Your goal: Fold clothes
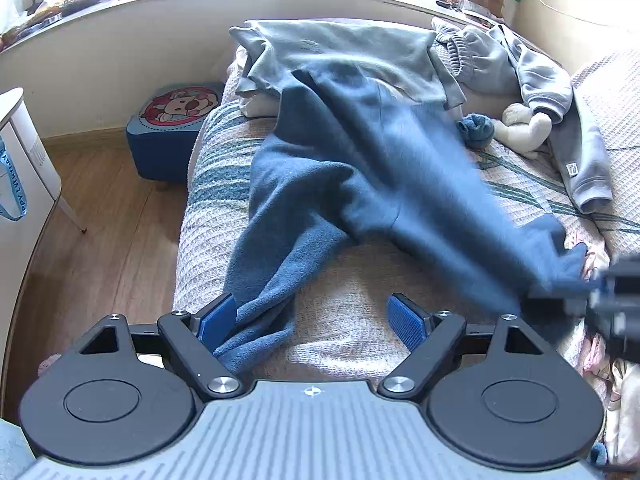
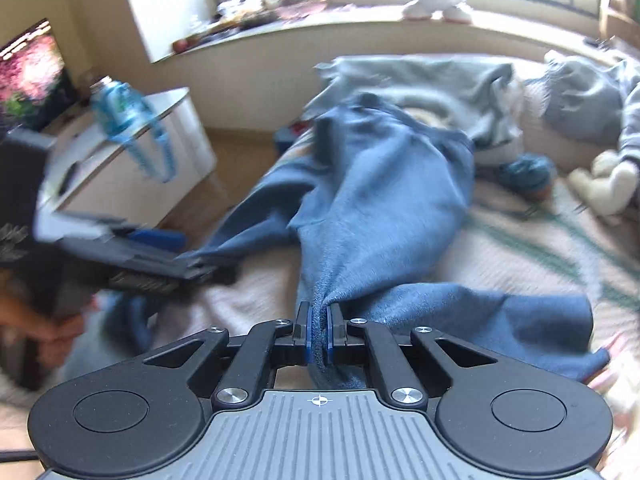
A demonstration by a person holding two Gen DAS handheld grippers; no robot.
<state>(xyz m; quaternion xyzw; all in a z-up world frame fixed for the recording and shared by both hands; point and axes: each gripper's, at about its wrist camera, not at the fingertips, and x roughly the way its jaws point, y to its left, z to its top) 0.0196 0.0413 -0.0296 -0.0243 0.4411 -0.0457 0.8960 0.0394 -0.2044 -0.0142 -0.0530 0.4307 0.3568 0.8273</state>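
Note:
A pair of blue fleece trousers lies lengthwise on the bed, its far end over a grey sweatshirt. My left gripper stands wide open at the bed's near edge. One trouser leg's end lies against its left pad, and nothing is pinched. My right gripper is shut on the other leg's end and holds the blue trousers raised and stretched. It shows blurred at the right edge in the left wrist view, right gripper. In the right wrist view the left gripper sits at the left by the cloth.
A grey hoodie, a cream plush toy and a small blue bundle lie at the bed's far right. A blue stool and a white cabinet stand on the wooden floor at left. A window ledge runs behind.

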